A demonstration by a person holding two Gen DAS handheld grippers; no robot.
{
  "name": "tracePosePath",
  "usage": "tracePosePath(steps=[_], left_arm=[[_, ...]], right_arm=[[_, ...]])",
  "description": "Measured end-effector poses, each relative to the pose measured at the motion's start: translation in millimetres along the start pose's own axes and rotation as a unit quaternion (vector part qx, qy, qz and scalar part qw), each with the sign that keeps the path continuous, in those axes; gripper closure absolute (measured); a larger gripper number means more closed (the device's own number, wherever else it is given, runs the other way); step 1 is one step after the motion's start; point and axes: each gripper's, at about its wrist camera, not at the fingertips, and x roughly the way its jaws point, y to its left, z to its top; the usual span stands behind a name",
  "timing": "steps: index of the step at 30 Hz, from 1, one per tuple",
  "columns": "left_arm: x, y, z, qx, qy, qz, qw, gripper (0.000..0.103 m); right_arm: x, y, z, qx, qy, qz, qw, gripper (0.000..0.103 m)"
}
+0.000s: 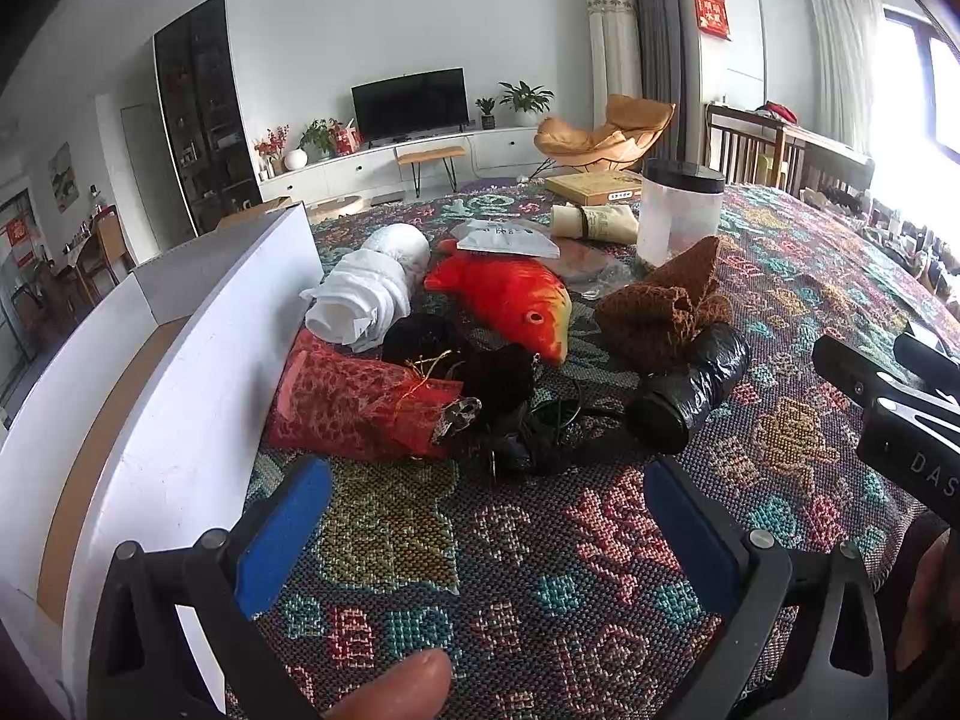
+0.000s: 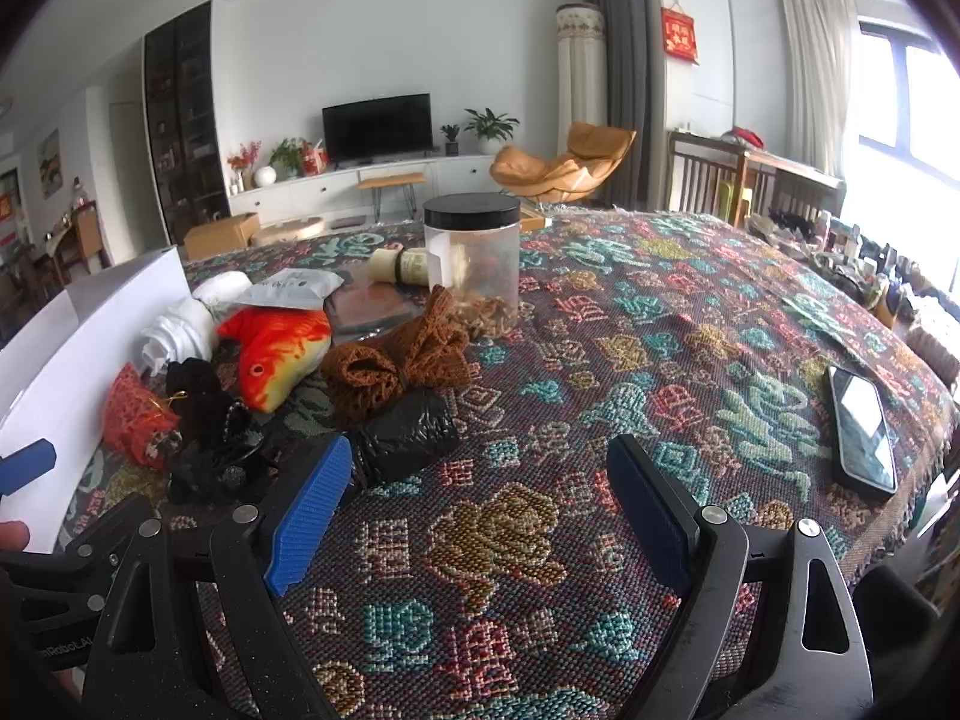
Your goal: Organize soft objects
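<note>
A pile of soft things lies on the patterned tablecloth (image 1: 540,570): a red-orange plush fish (image 1: 510,300), a rolled white cloth (image 1: 372,288), a red mesh pouch (image 1: 360,402), a black fabric bundle (image 1: 498,396), a brown knit net (image 1: 660,306) and a black plastic roll (image 1: 690,384). My left gripper (image 1: 486,534) is open and empty, just short of the pile. My right gripper (image 2: 480,510) is open and empty; its left finger (image 2: 309,516) is close to the black roll (image 2: 408,438). The fish (image 2: 276,348) and the net (image 2: 396,360) lie beyond it.
An open white box (image 1: 180,360) stands left of the pile. A clear jar with a black lid (image 2: 471,258), a white packet (image 2: 294,288) and a rolled paper (image 2: 402,264) sit behind. A phone (image 2: 864,432) lies at the right table edge.
</note>
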Motion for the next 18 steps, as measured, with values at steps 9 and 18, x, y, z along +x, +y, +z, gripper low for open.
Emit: tracePosePath(steps=[9,18], left_arm=[[2.2,1.4,-2.1,-0.002,0.005,0.003,1.0000,0.000],[5.3,1.1,-4.4,-0.001,0.009,0.005,0.9999,0.000]], right_arm=[[0.5,0.2,-0.1,0.000,0.001,0.001,1.000,0.014],[0.6,0.6,-0.4,0.000,0.001,0.001,1.000,0.014]])
